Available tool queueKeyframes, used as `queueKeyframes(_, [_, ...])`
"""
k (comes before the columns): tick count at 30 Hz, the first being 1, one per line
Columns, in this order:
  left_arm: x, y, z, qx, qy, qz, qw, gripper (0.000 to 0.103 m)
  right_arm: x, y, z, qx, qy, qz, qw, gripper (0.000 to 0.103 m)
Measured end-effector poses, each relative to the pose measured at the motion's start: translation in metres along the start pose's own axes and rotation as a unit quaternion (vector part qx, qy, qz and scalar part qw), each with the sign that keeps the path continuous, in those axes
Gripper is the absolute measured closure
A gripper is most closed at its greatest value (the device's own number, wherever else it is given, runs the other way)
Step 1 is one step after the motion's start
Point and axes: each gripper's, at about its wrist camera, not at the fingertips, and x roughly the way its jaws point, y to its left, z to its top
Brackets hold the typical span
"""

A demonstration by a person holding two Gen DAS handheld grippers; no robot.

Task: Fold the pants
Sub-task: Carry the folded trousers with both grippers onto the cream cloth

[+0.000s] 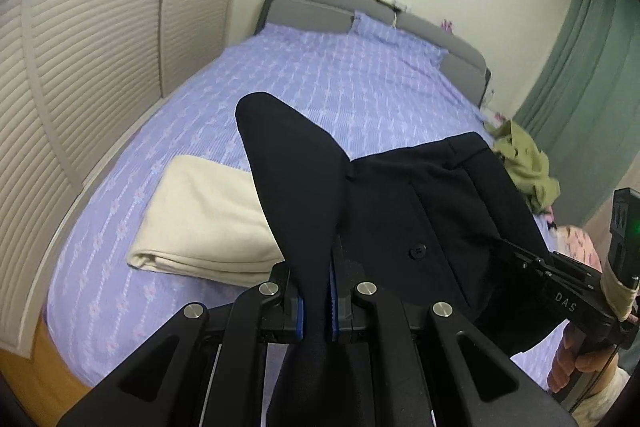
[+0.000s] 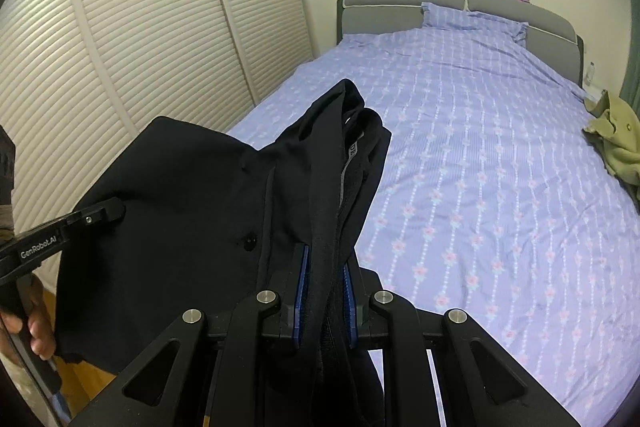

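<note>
Black pants [image 1: 384,195] were held in the air above the foot of the bed [image 1: 320,83], the left gripper [image 1: 318,301] pinching a bunched strip of fabric between its blue pads and the right gripper [image 2: 325,301] clamped on a thicker bundle at the waistband. Judged risk: both grips took gathered cloth rather than a flat edge, so a layer could slip free or the garment could land twisted, spoiling the fold. The bed carried a lilac floral sheet, with a folded cream blanket [image 1: 200,215] on its wardrobe side, an olive garment [image 2: 616,143] on its far edge, and louvred wardrobe doors [image 2: 140,39] beside it.
</note>
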Motion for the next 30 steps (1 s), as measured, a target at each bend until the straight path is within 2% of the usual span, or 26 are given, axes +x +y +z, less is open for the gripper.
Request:
queueKeyframes(7, [0.02, 0.072, 0.032, 0.019, 0.03, -0.011, 0.9993, 0.094, 0.049, 0.049, 0.008, 0.05, 0.019, -0.004, 0.999, 0.087])
queueKeyframes(14, [0.058, 0.134, 0.072, 0.048, 0.039, -0.009, 0.9981, 0.094, 0.102, 0.089, 0.03, 0.052, 0.024, -0.001, 0.998, 0.087])
queueKeyframes(17, [0.085, 0.157, 0.091, 0.047, 0.045, -0.017, 0.9977, 0.094, 0.126, 0.103, 0.039, 0.046, 0.025, -0.003, 0.999, 0.087])
queueKeyframes(22, [0.14, 0.188, 0.116, 0.03, 0.067, -0.035, 0.9967, 0.094, 0.169, 0.103, 0.056, 0.056, 0.044, -0.011, 0.997, 0.087])
queueKeyframes(25, [0.173, 0.199, 0.119, 0.028, 0.085, -0.032, 0.9955, 0.094, 0.196, 0.101, 0.056, 0.051, 0.061, -0.021, 0.997, 0.087])
queueKeyframes(30, [0.234, 0.205, 0.112, 0.052, 0.128, -0.013, 0.9904, 0.093, 0.249, 0.093, 0.048, 0.034, 0.108, -0.047, 0.992, 0.087])
